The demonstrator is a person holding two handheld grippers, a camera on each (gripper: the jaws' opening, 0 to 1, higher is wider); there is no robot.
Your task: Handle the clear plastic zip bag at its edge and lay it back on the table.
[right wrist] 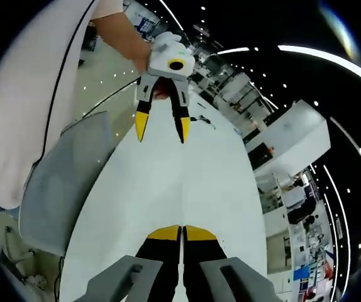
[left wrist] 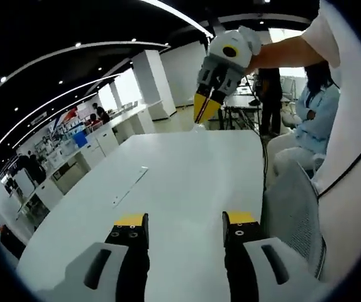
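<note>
Laying the clear plastic zip bag back down is judged to be the step in hand; the bag itself cannot be made out with certainty in either view. The right gripper (left wrist: 205,111) hangs above the far edge of the surface (left wrist: 187,163), its jaws pressed tip to tip; whether a thin film edge sits between them cannot be told. A pale glint (left wrist: 198,128) just under those tips may be the bag's edge; this is a judgement, not a finding. The left gripper (left wrist: 185,220) is at the near edge of the surface, jaws wide and holding nothing; the right gripper view confirms that wide gap.

Other items noted: a narrow inset strip (left wrist: 130,185) lies toward the left edge of the surface; a grey mesh chair (left wrist: 292,207) stands beside the right edge; a seated person (left wrist: 312,119) is beyond the far right corner.

Recommendations, if the bag is indeed pinched:
- lower the right gripper over the bare middle of the surface, away from the strip and the edges;
- let the hanging end touch first, then draw the pinched edge sideways so the film lies flat, not folded;
- part the jaws only once the edge rests on the surface;
- use the left gripper to steady a free corner if the film curls.

Risk: clear film on a white surface is hard to see; a fold or overhang could go unnoticed.
</note>
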